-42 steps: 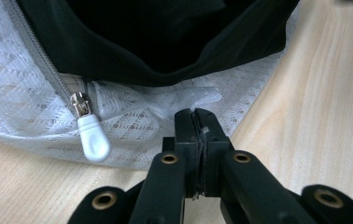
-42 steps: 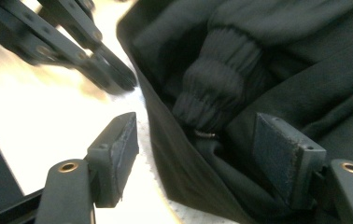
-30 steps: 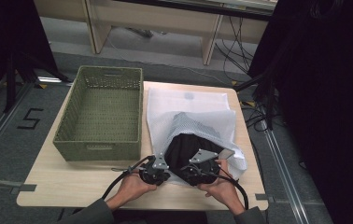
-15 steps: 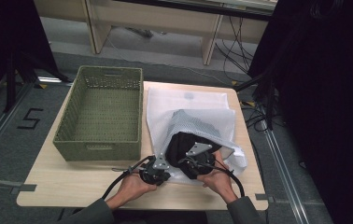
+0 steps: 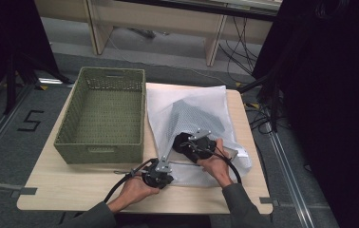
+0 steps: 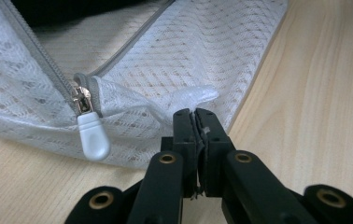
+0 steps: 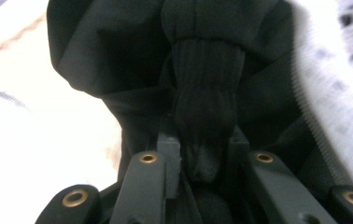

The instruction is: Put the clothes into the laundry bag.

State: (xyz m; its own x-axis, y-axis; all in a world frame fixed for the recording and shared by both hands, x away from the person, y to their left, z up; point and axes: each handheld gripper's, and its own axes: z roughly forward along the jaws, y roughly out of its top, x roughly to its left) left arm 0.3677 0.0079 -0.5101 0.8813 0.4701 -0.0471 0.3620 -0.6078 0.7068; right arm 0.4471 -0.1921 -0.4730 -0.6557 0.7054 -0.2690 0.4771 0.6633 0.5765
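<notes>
While pinched, black garment (image 7: 202,116) (mostly bag-hidden).

White open-weave mesh laundry bag (image 6: 174,51) with a grey zipper (image 6: 39,51) and a smooth, glossy plastic pull tab (image 6: 92,140) on a matt, pale wood-grain table (image 6: 314,93); matt black cloth garment (image 7: 202,70), its bunched part seemingly ribbed; basket (image 5: 102,116) of rough olive weave.

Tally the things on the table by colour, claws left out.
Green: 1, the basket
White: 1, the mesh bag
Black: 1, the garment at the bag's open mouth
Total: 3
</notes>
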